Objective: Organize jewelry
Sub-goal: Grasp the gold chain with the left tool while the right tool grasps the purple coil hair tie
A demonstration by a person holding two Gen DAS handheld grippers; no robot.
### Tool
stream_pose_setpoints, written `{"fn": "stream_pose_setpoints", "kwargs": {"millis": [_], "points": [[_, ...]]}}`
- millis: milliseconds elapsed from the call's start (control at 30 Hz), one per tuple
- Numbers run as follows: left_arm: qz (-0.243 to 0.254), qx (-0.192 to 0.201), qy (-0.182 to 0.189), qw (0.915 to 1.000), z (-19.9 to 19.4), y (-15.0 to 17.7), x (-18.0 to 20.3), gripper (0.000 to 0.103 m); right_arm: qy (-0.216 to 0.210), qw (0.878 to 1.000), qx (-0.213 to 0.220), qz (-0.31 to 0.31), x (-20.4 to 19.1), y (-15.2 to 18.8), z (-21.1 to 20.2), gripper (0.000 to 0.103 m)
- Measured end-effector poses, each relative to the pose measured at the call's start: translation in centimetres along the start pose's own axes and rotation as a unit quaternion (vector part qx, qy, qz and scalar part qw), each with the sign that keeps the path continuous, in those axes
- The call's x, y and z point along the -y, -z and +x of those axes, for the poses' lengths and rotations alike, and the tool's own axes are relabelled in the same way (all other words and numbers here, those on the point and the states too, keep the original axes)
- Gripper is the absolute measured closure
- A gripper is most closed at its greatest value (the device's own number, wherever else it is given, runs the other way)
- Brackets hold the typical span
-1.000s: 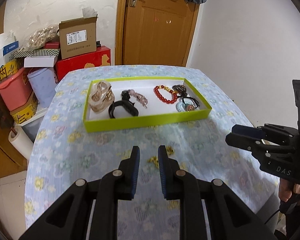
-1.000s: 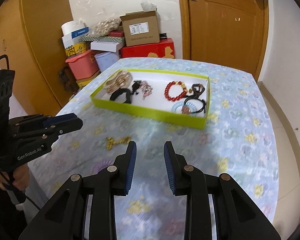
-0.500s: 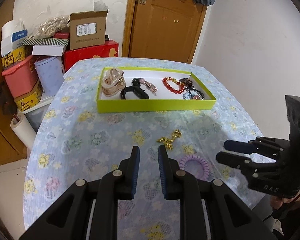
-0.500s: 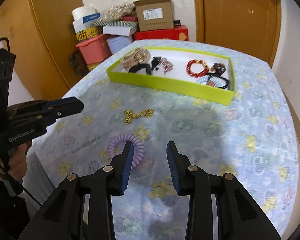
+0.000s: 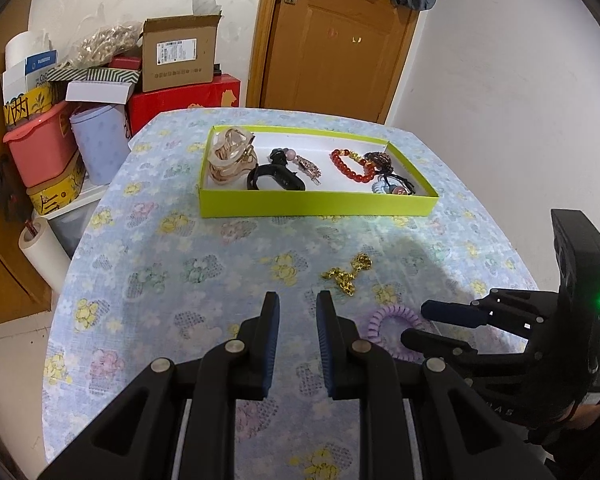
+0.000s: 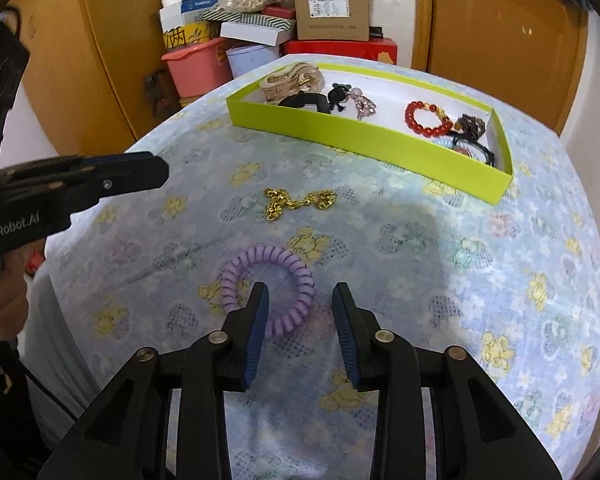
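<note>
the right gripper (image 6: 298,304) hangs low over the table with its blue-padded jaws apart; they have just been closing in, and the near arc of the purple spiral-coil hair tie (image 6: 268,286) lies between the fingertips, with the left pad over the coil. whether the pads press it i cannot tell, and the tie looks flat on the cloth. from the left wrist view the same right gripper (image 5: 414,322) reaches in from the right edge, its two fingers over the hair tie (image 5: 384,322).

the left gripper (image 5: 298,308) hovers over bare cloth, jaws narrowly apart with nothing between them; from the right wrist view it pokes in from the left (image 6: 156,168), held by a hand (image 6: 4,300).

just beyond the hair tie lies a crumpled gold chain bracelet (image 6: 298,202) on the pale blue floral tablecloth (image 6: 500,280). farther back stands a lime-green shallow cardboard tray (image 6: 352,134) with a white floor, holding a beige claw hair clip (image 6: 290,80), a black band (image 6: 306,102), a red bead bracelet (image 6: 424,118) and dark cords at its right end (image 6: 470,126).

behind the table are stacked boxes (image 6: 332,8), a pink plastic bin (image 6: 198,64) and a wooden door (image 6: 500,20).
</note>
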State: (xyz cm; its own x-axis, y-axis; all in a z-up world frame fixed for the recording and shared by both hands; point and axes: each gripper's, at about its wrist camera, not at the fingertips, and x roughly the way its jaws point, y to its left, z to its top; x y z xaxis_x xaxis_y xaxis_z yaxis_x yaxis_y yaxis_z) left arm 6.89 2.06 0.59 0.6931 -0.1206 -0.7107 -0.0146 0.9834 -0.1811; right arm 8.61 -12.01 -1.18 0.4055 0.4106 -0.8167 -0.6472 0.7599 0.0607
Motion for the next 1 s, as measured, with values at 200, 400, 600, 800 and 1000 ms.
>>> {"fn": "stream_pose_setpoints", "kwargs": {"millis": [200,400,600,800,1000], "points": [[0.000,-0.008,0.006,1.0000,0.7,-0.1,0.3,0.083,0.024,0.999,0.001,-0.031,-0.8,0.3,0.0,0.093],[0.004,-0.023,0.018,0.9996,2.0,-0.2,1.1,0.073,0.029,0.999,0.012,-0.012,0.3,0.8,-0.8,0.094],[0.001,-0.046,0.039,0.9982,4.6,-0.7,2.3,0.066,0.034,0.999,0.028,0.028,2.9,1.4,-2.6,0.094],[0.000,-0.057,0.044,0.9974,6.8,-1.0,3.8,0.055,0.041,0.997,0.037,0.052,4.9,2.0,-3.8,0.094],[0.009,-0.055,0.036,0.9978,7.8,-1.6,5.2,0.054,0.039,0.996,0.042,0.067,6.2,2.3,-4.0,0.094]]}}
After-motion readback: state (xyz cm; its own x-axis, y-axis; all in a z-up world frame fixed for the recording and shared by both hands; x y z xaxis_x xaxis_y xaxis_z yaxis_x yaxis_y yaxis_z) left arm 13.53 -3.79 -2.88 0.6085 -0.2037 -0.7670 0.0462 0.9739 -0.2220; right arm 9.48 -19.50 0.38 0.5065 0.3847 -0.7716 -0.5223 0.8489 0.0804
